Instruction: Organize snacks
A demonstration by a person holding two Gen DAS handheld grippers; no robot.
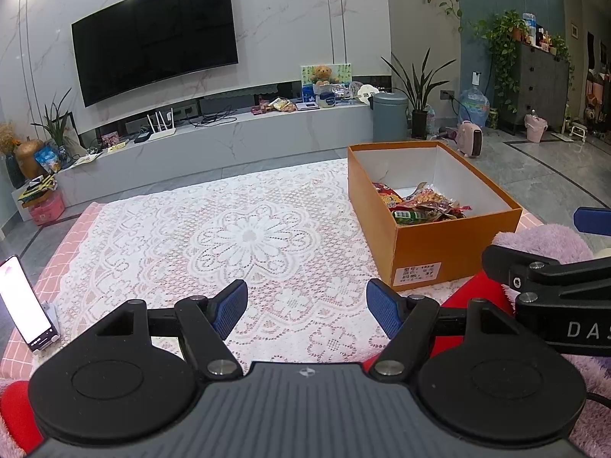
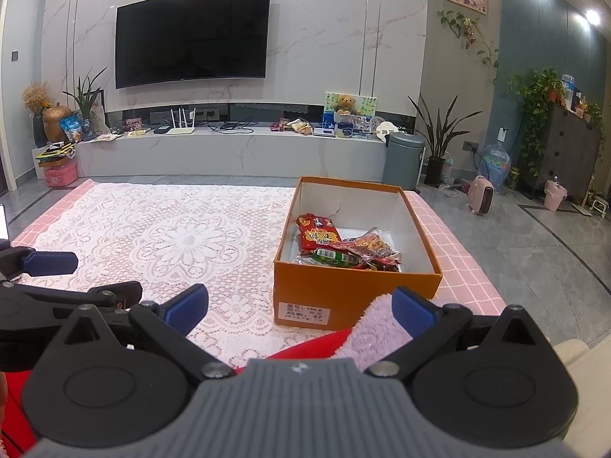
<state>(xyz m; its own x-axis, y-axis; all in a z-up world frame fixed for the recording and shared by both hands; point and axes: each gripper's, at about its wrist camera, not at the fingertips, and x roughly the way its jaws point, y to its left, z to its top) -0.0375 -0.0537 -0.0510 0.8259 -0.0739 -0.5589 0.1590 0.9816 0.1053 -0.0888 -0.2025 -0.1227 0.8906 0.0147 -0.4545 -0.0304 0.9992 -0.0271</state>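
An orange cardboard box point(image 1: 450, 246) stands on the right side of the lace-covered table point(image 1: 244, 236); it also shows in the right wrist view point(image 2: 343, 294). Several snack packets point(image 2: 343, 246) lie in its near end, among them a red bag point(image 2: 319, 233) and a green packet point(image 2: 332, 256); they show in the left wrist view too point(image 1: 420, 206). My left gripper point(image 1: 305, 307) is open and empty, low over the table's near edge, left of the box. My right gripper point(image 2: 299, 311) is open and empty, just short of the box's near wall.
A phone point(image 1: 25, 303) leans on a stand at the table's left edge. A purple fluffy cloth point(image 2: 376, 328) and red fabric point(image 2: 305, 347) lie at the near edge. Behind the table are a TV cabinet point(image 2: 236, 152), a grey bin point(image 2: 403, 160) and potted plants.
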